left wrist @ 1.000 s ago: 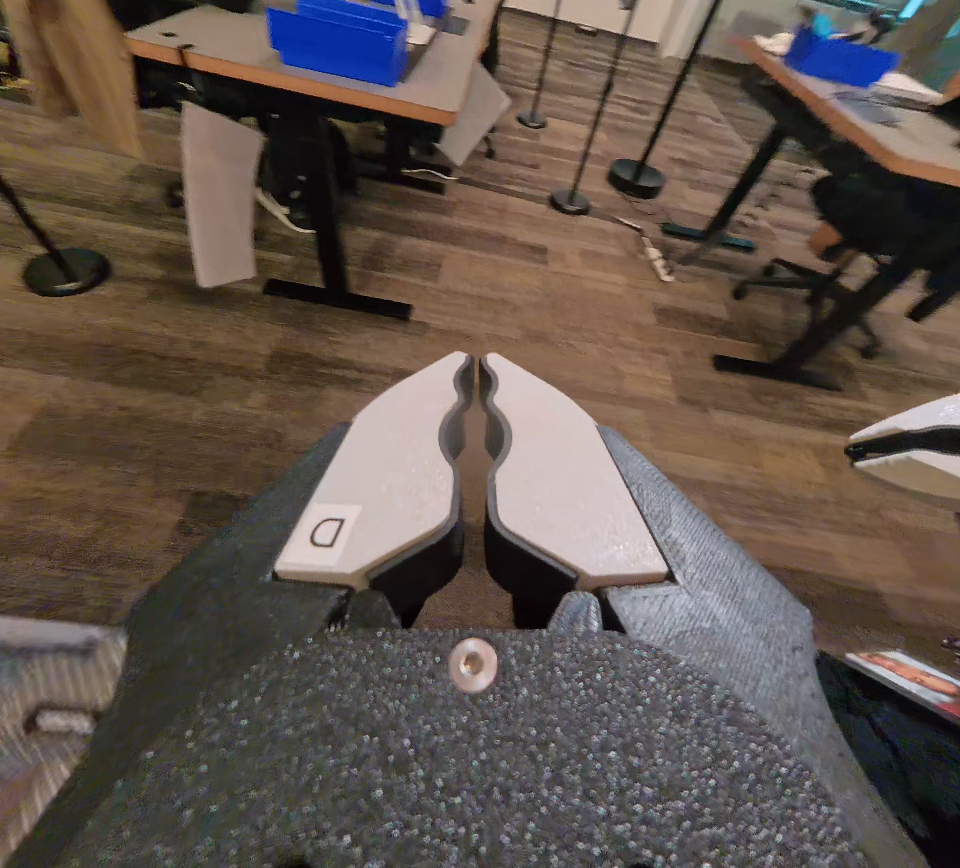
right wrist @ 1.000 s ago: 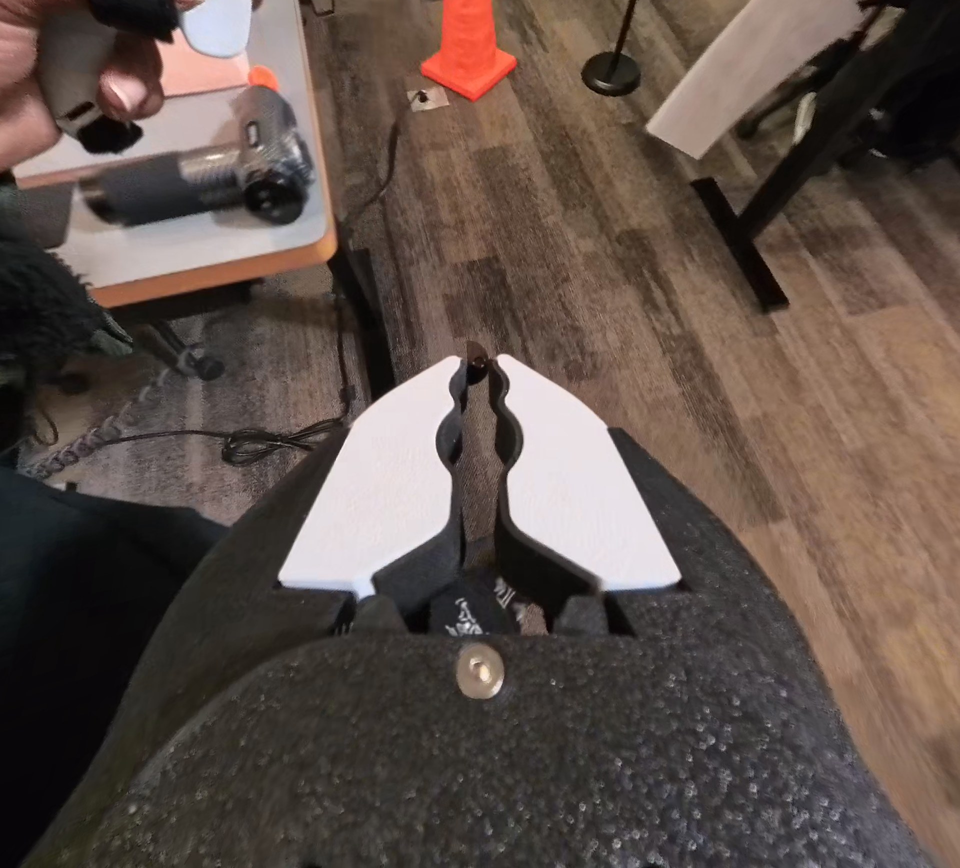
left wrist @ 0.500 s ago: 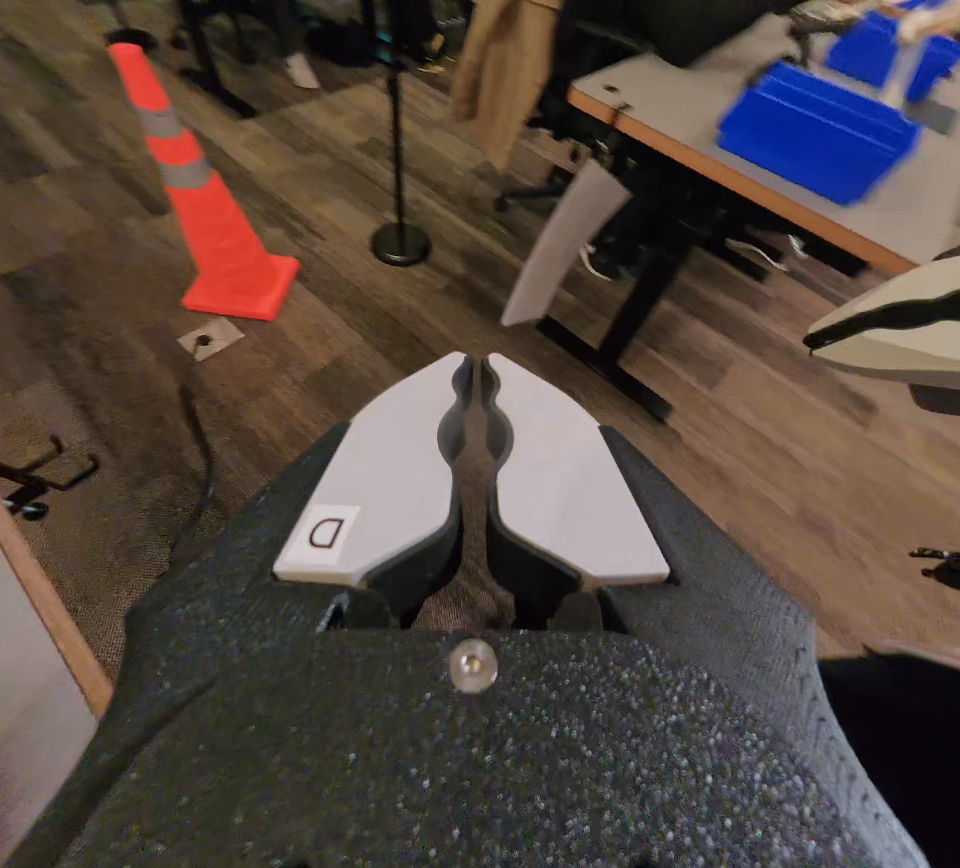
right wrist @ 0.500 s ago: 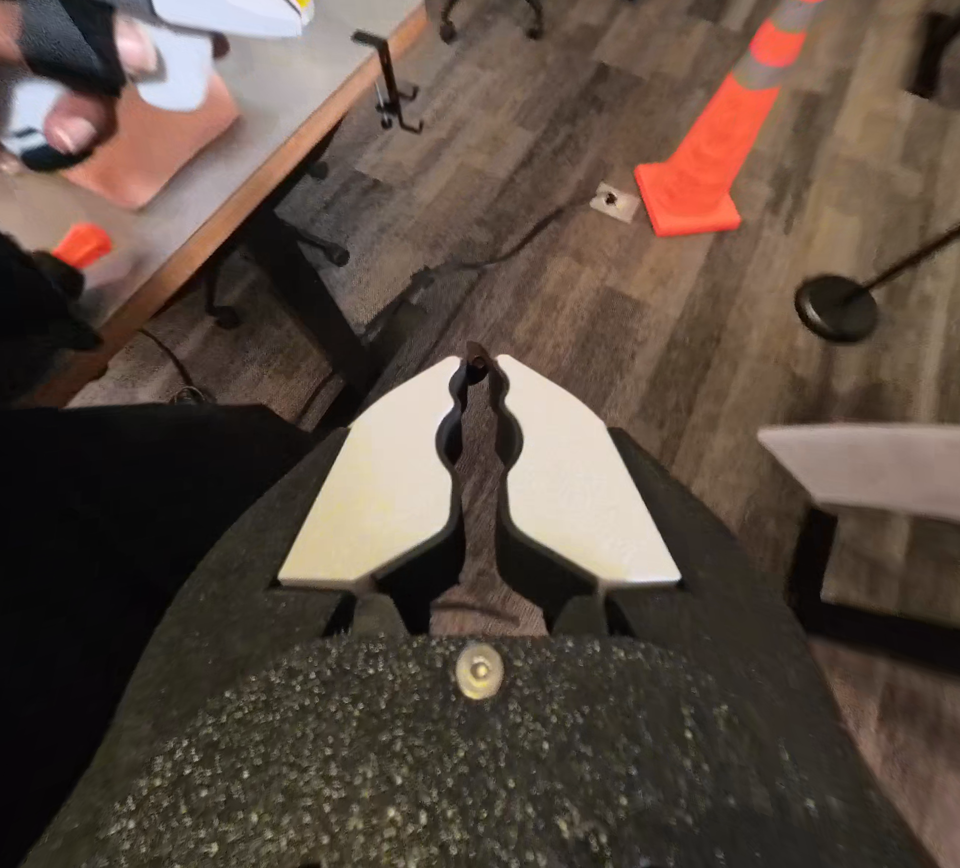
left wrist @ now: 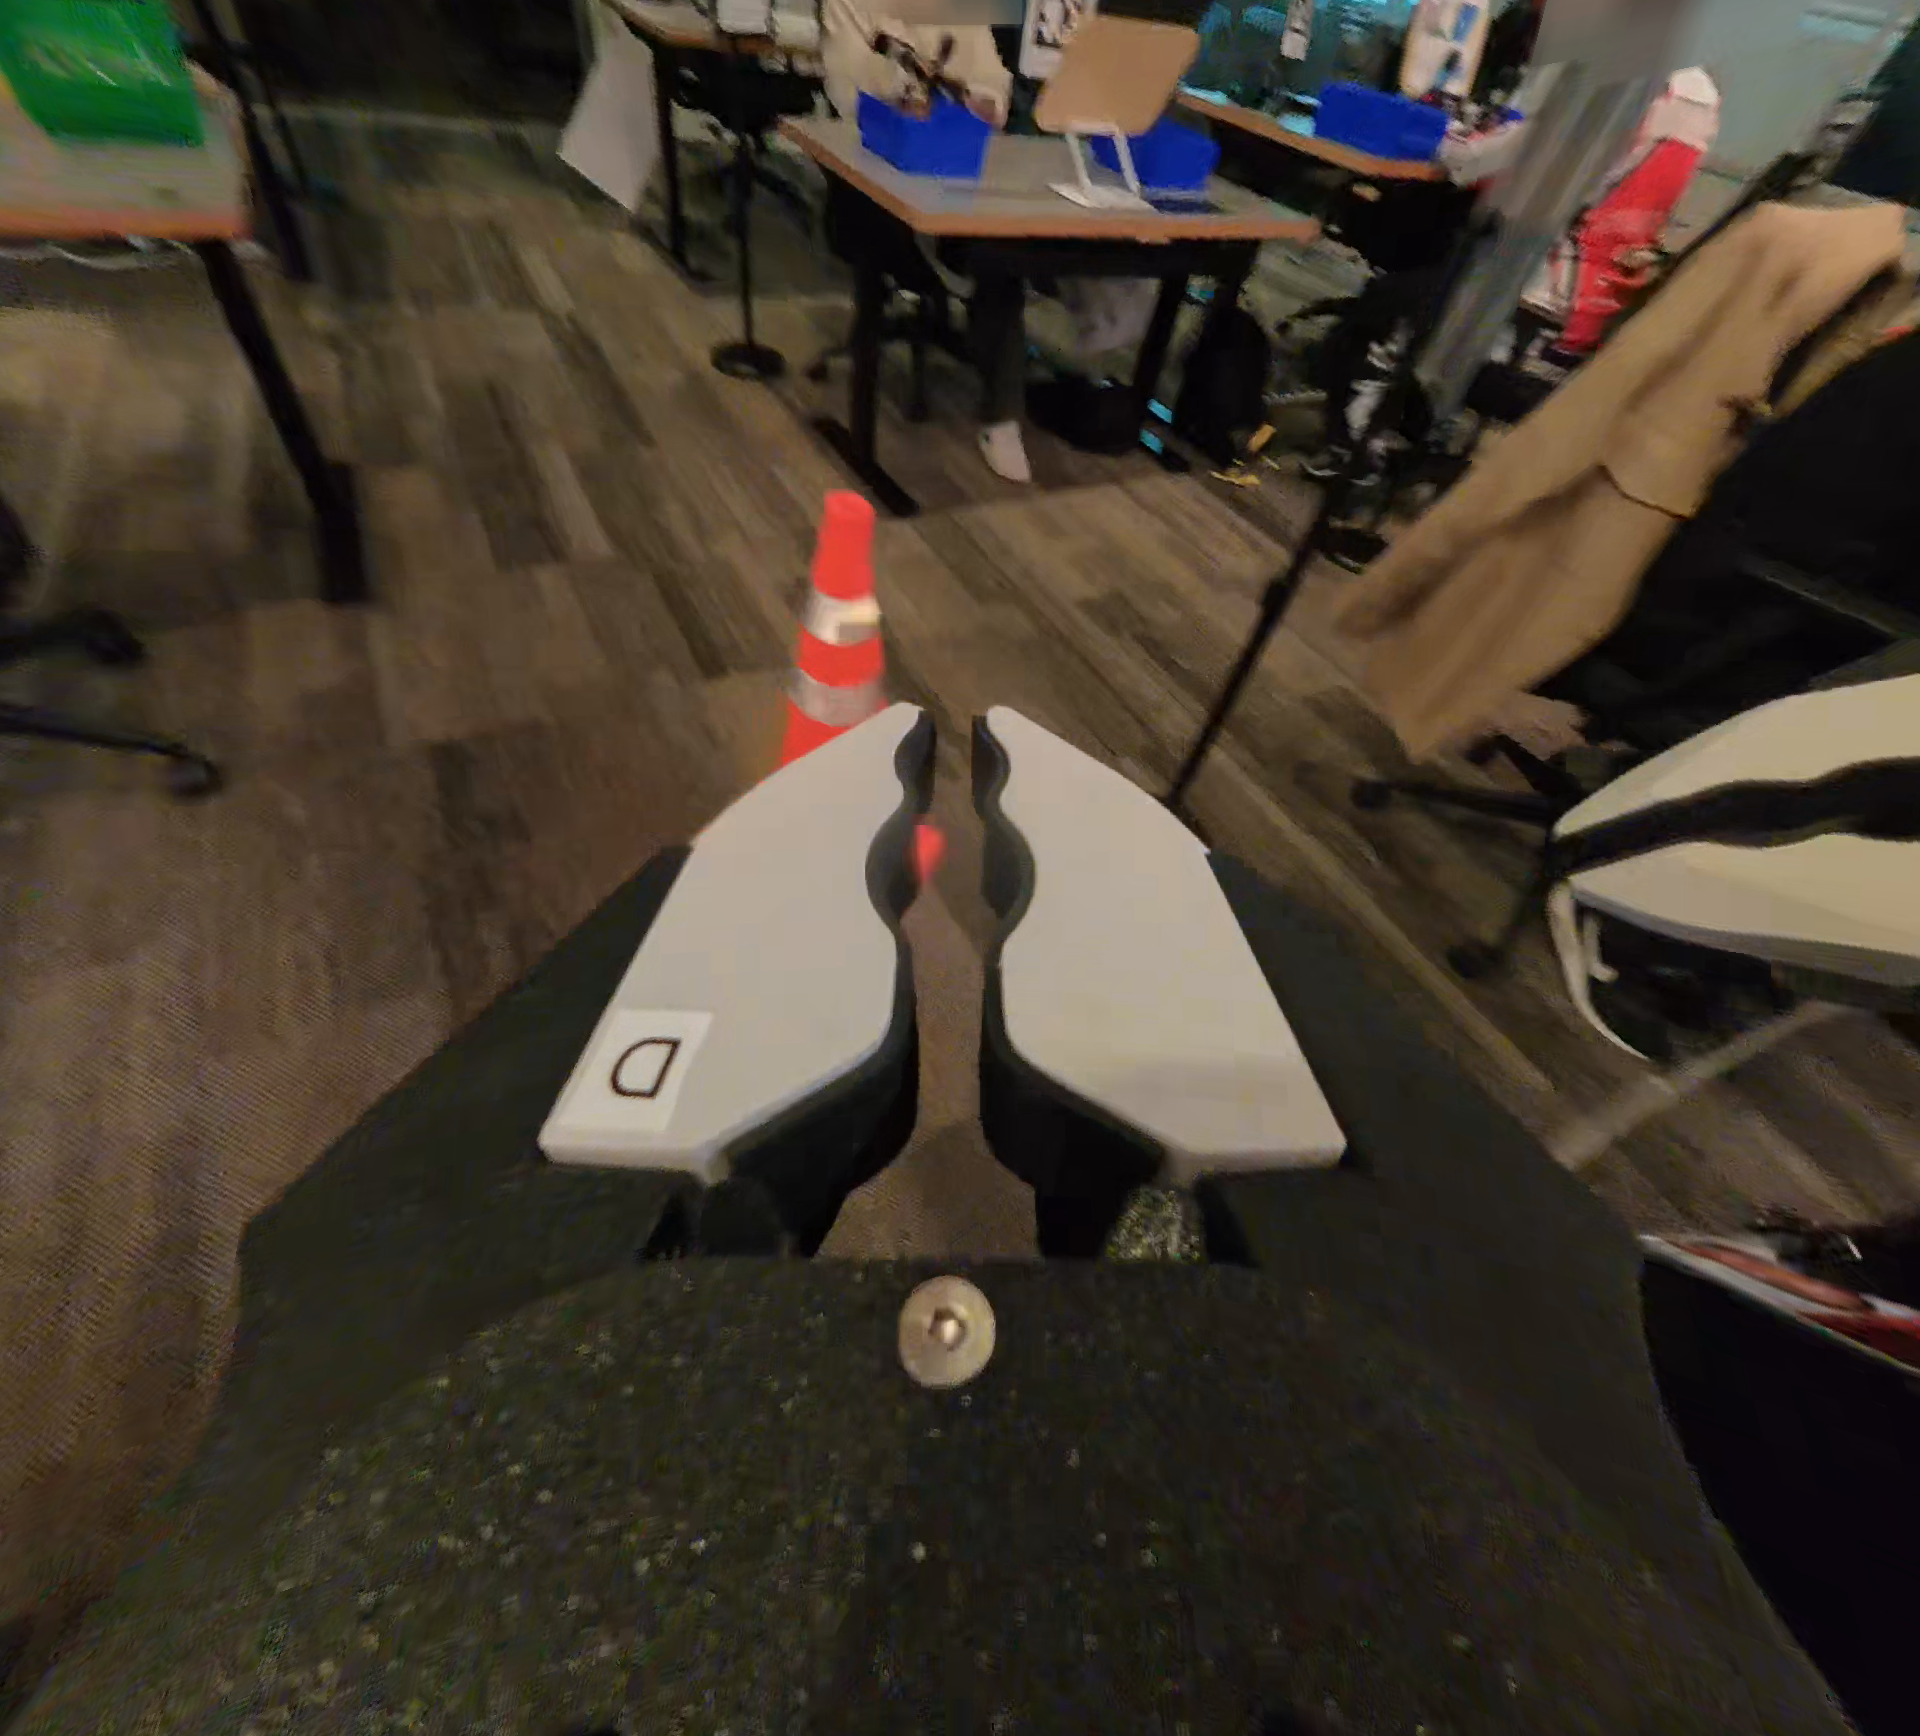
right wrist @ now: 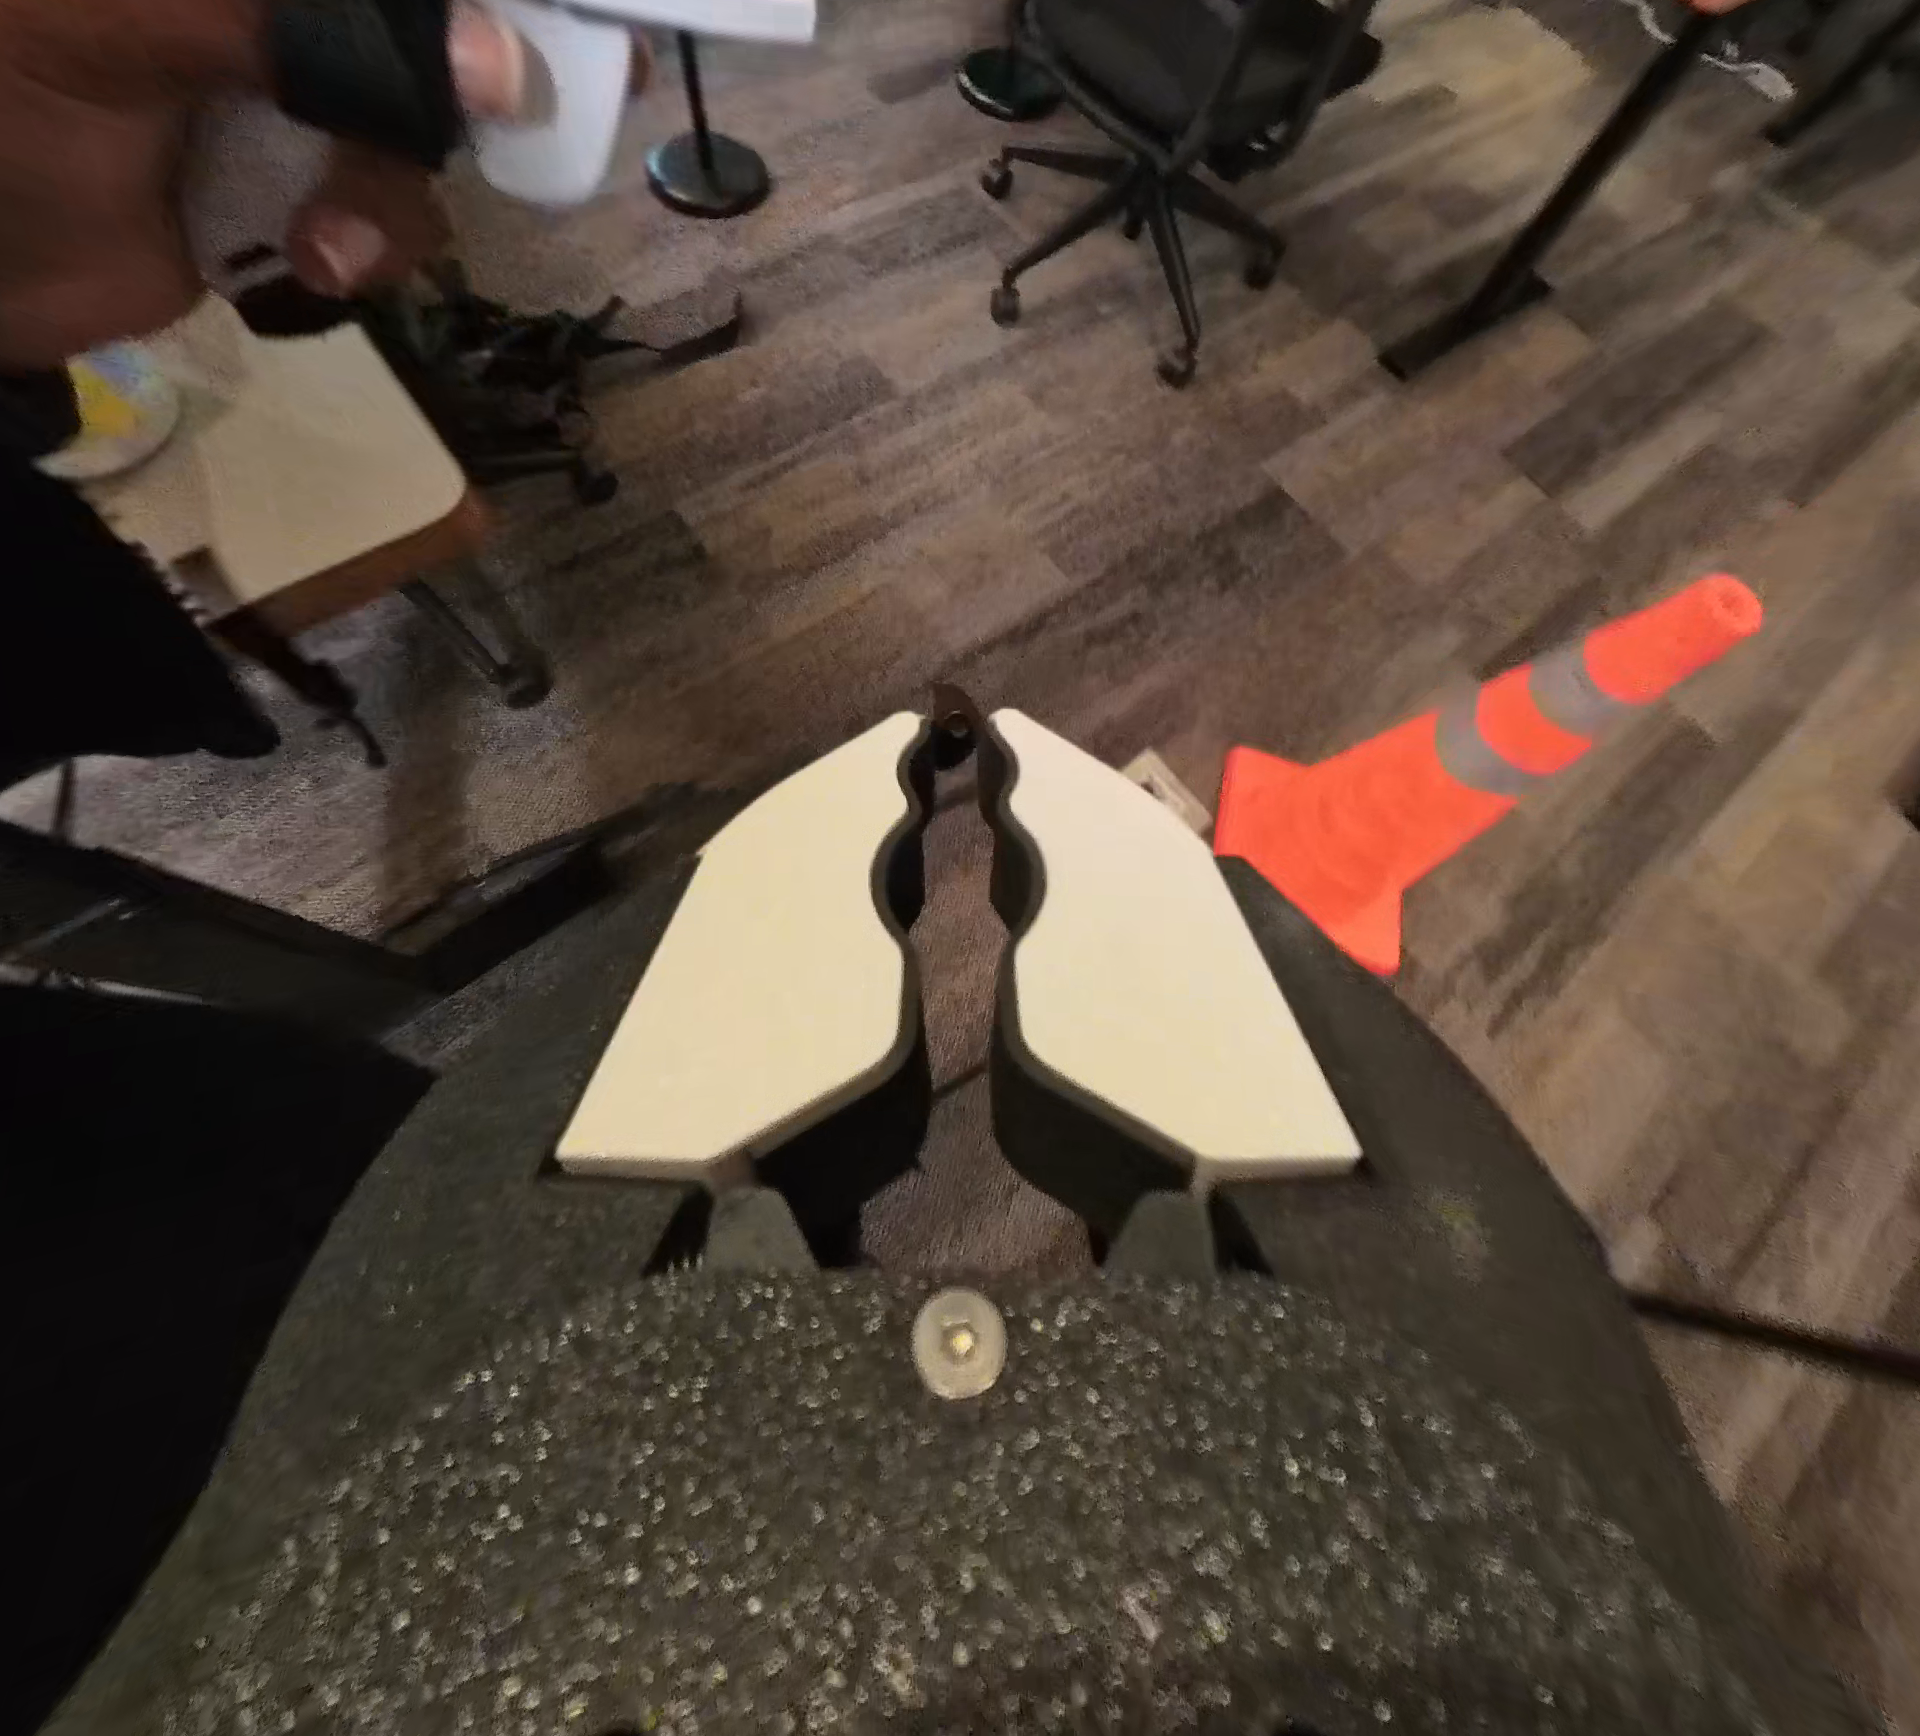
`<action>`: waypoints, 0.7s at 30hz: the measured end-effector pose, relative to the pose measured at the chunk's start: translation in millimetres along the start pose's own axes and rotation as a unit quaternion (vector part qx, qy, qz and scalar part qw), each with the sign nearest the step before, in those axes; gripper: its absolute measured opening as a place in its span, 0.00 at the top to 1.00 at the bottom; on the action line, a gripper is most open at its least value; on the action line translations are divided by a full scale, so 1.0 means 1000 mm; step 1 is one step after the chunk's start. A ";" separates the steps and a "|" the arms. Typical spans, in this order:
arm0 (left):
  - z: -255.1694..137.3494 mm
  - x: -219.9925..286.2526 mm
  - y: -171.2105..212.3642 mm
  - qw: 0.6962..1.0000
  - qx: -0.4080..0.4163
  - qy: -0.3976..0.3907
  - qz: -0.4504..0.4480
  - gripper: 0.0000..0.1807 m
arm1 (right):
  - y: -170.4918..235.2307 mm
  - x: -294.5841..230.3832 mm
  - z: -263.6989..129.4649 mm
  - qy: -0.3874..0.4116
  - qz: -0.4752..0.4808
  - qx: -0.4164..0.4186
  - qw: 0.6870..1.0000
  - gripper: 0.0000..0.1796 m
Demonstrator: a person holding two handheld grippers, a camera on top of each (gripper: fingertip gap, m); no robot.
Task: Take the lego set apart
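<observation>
Hovering over the floor, left gripper (left wrist: 954, 730) nearly pressed together, pinching nothing, aimed past an orange cone (left wrist: 840, 621). Right gripper (right wrist: 958, 728) close-set too, gripping a small dark piece (right wrist: 949, 715) at its tips, probably pulled from the lego set. No set in sight; likely on a table elsewhere.

Tiny dark lego piece (right wrist: 950, 718), clamped, held aloft

An orange cone (left wrist: 840, 626) banded in grey stands on brown-and-grey patchwork flooring (left wrist: 499, 481). Beyond the cone, blue bins (left wrist: 920, 133) sit on a grey, orange-edged table (left wrist: 997, 206); a tan coat (left wrist: 1621, 481) hangs right of it.
</observation>
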State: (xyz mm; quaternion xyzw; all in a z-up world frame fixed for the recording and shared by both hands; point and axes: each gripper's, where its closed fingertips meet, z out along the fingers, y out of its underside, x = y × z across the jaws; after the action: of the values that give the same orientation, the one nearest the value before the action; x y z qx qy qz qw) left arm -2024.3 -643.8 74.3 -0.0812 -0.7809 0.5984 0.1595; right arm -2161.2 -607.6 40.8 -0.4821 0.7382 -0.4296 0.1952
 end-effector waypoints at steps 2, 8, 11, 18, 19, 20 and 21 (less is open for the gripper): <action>0.023 -0.054 -0.019 1.000 -0.003 -0.028 0.003 0.96 | -0.028 0.031 0.057 -0.036 -0.008 0.004 0.999 0.96; 0.057 -0.249 0.006 0.979 -0.020 -0.193 -0.055 0.98 | -0.111 0.098 0.256 -0.142 -0.077 0.025 0.987 0.96; 0.047 -0.347 0.009 0.949 -0.032 -0.297 -0.105 0.99 | -0.182 0.118 0.355 -0.211 -0.114 0.044 0.970 0.96; -0.017 -0.506 -0.056 0.888 -0.008 -0.441 -0.128 0.98 | -0.384 0.088 0.541 -0.377 -0.213 0.085 0.898 0.96; -0.023 -0.527 -0.052 0.882 -0.010 -0.450 -0.139 0.98 | -0.408 0.077 0.565 -0.397 -0.216 0.090 0.887 0.96; -0.028 -0.550 -0.045 0.877 -0.010 -0.456 -0.153 0.98 | -0.430 0.064 0.590 -0.416 -0.215 0.093 0.879 0.96; -0.032 -0.574 -0.036 0.871 -0.008 -0.463 -0.165 0.98 | -0.450 0.050 0.616 -0.431 -0.212 0.097 0.872 0.96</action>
State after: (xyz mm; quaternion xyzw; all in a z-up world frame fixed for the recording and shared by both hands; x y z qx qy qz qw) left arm -1473.5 -807.2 29.3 0.3341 -0.7721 0.5261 -0.1241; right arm -1506.3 -1001.2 75.3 -0.7431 0.4156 -0.2798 0.4437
